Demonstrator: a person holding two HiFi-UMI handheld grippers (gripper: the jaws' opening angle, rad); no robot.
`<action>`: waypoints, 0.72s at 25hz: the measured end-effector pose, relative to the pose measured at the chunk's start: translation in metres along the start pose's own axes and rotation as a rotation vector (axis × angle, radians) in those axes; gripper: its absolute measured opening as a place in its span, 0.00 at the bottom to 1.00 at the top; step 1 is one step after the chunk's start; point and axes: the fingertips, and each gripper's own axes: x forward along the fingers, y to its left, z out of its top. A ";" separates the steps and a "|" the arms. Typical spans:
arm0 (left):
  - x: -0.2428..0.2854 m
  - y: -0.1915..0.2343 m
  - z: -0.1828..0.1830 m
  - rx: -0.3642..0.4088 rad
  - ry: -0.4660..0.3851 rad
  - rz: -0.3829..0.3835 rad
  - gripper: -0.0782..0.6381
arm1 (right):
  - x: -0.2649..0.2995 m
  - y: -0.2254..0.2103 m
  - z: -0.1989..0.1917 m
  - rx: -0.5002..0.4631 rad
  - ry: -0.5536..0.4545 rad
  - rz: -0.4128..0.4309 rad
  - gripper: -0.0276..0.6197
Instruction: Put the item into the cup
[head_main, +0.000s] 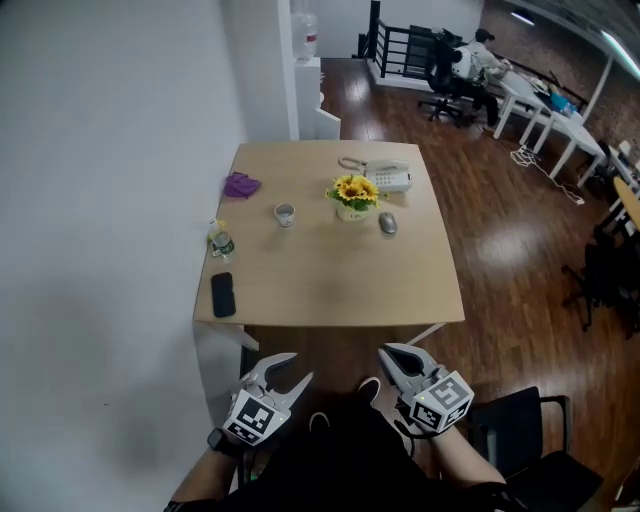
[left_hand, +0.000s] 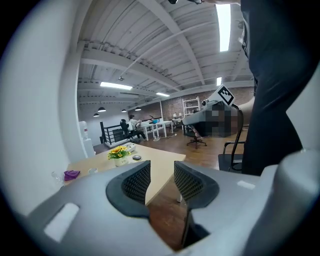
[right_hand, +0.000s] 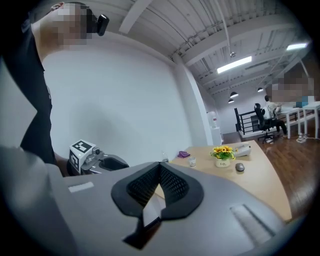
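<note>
left gripper (head_main: 295, 368) at bottom centre, jaws apart, empty, right gripper (head_main: 388, 358) beside it, jaws together, empty, cup (head_main: 285, 213) upright on table (head_main: 340, 285)

White wall (head_main: 100, 200) beside a wooden table (head_main: 330, 288) on dark wood floor (head_main: 500, 255).

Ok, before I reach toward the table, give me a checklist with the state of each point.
1. Cup upright on the table: ok.
2. Cup empty: cannot tell, too small.
3. Left claw open, nothing between: ok.
4. Right claw open: not ok, shut and empty.
5. Both claws over the table: not ok, short of its near edge.
</note>
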 end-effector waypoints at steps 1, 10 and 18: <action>-0.005 -0.004 -0.001 -0.007 -0.007 -0.003 0.31 | -0.006 0.007 -0.001 -0.007 -0.002 -0.004 0.05; -0.015 -0.033 0.015 -0.025 -0.061 0.032 0.31 | -0.045 0.027 -0.016 -0.057 0.035 -0.001 0.05; -0.004 -0.057 0.032 -0.039 -0.077 0.041 0.31 | -0.078 0.021 -0.019 -0.095 0.041 -0.002 0.05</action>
